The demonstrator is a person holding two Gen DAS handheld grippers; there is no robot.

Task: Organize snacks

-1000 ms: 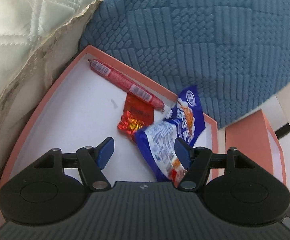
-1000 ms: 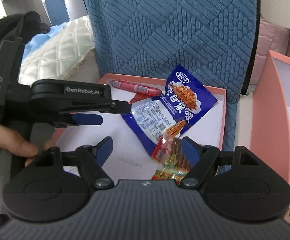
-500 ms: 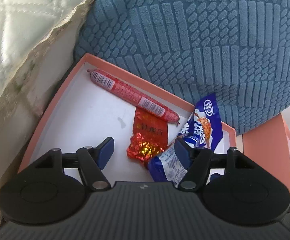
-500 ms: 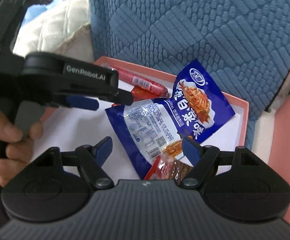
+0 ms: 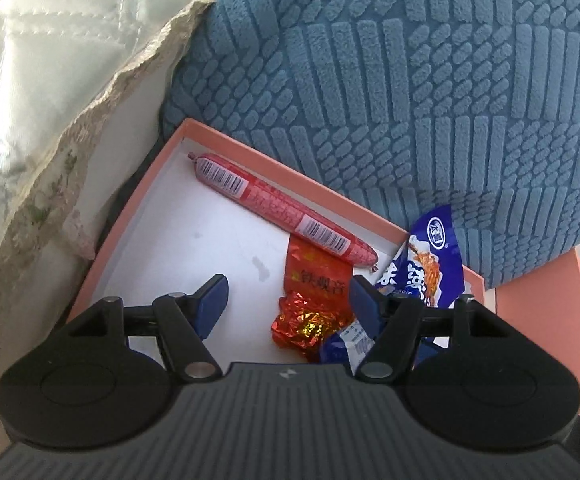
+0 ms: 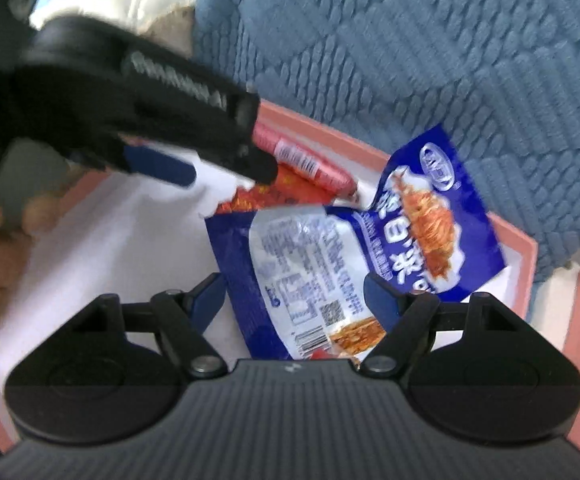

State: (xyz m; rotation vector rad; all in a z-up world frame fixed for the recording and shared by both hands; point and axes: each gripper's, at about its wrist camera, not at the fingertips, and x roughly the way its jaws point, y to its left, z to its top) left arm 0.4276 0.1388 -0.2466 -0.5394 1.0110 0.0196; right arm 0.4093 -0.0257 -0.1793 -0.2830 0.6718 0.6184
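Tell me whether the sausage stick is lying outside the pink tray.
No, the sausage stick lies inside the pink tray, along its far rim.

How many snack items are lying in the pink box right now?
3 for certain. A sausage stick along the far wall, a red foil packet below it, a blue snack bag on the right; the bag may hide more.

The tray (image 5: 130, 220) is the landmark. Inside it, the sausage (image 5: 278, 208) lies along its far wall. The foil packet (image 5: 313, 300) lies just before the sausage, the snack bag (image 6: 353, 248) at its right. Behind the tray stands the cushion (image 5: 409, 80).
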